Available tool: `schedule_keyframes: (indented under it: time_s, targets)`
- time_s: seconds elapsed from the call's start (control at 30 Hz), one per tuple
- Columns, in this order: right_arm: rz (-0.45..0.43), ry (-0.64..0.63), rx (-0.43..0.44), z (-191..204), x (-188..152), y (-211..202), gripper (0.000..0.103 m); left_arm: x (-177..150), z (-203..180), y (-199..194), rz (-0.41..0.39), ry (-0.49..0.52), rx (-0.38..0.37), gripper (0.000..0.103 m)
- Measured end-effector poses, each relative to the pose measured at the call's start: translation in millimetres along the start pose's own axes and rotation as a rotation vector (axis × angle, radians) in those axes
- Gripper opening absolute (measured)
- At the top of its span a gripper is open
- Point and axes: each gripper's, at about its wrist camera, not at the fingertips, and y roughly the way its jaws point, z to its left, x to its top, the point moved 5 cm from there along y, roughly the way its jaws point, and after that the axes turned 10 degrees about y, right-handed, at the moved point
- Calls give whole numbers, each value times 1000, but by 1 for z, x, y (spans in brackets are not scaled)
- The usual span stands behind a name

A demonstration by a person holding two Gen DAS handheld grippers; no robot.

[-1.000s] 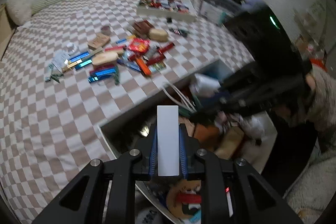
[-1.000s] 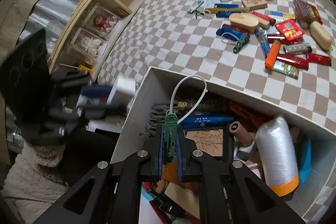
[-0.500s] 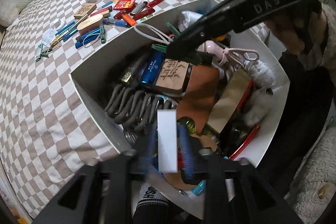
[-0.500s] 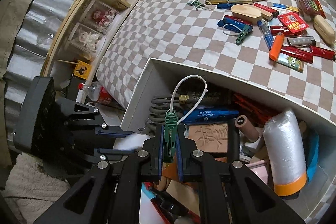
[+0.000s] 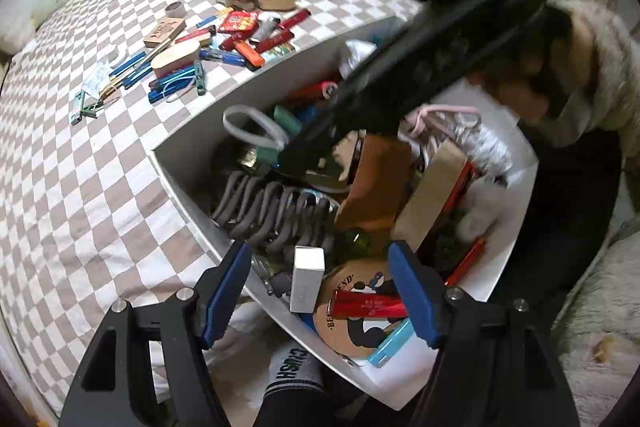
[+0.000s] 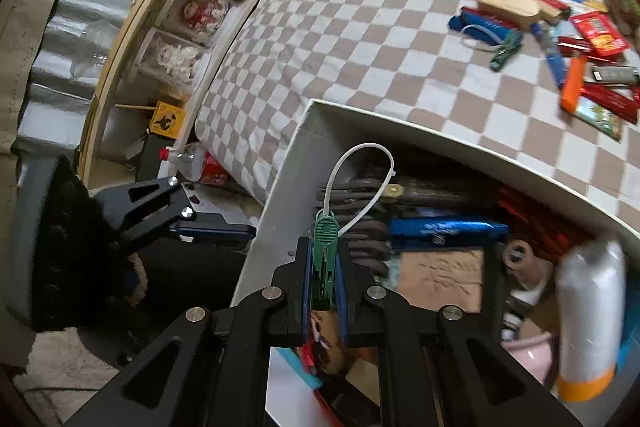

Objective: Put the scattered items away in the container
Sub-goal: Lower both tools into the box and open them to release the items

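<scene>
Left wrist view only: left gripper (image 5: 320,283) over the near end of the white container (image 5: 188,183), fingers (image 5: 226,287) apart and opening, a small white box (image 5: 306,279) between them, touching neither pad, lying on the clutter by a round panda coaster (image 5: 356,307). It also shows a sock foot (image 5: 294,371) below and the person's fuzzy sleeve (image 5: 600,67) at right. Right wrist view only: right gripper (image 6: 323,279) clamped tight on a green clip (image 6: 325,255) with a white loop (image 6: 360,179), above the container's left wall (image 6: 280,211); wooden shelving (image 6: 180,11) off the bed's left edge. The right gripper's dark body blocks much of the container in the left view; contents under it are blurred. Scattered items (image 5: 208,43) lie well apart from the container on the checkered bedspread (image 5: 80,167).
</scene>
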Motion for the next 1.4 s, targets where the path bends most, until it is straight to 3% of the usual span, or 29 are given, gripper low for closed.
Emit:
schedule_keyframes:
  time_s: [0.27,0.43,0.47,0.5,0.57,1.1,1.4]
  targets:
    - [76,-2,14,9,17,35,11,3,4,-13,-45,-6,-15,71]
    - [58,4,0,9,32,40,16,1,3,-11,-41,2,-26,71]
    - [47,11,1,7,34,39,27,1,3,-10,-40,3,-28,71]
    - [33,15,-5,5,36,37,50,1,3,-10,-39,4,-29,71]
    - [18,29,0,2,38,33,73,1,3,-9,-38,4,-31,71]
    - [78,155,52,-22,7,17,73,1,5,-8,-39,-2,-29,71]
    - [24,152,28,-28,-7,-13,73,4,4,-7,-37,5,-26,71]
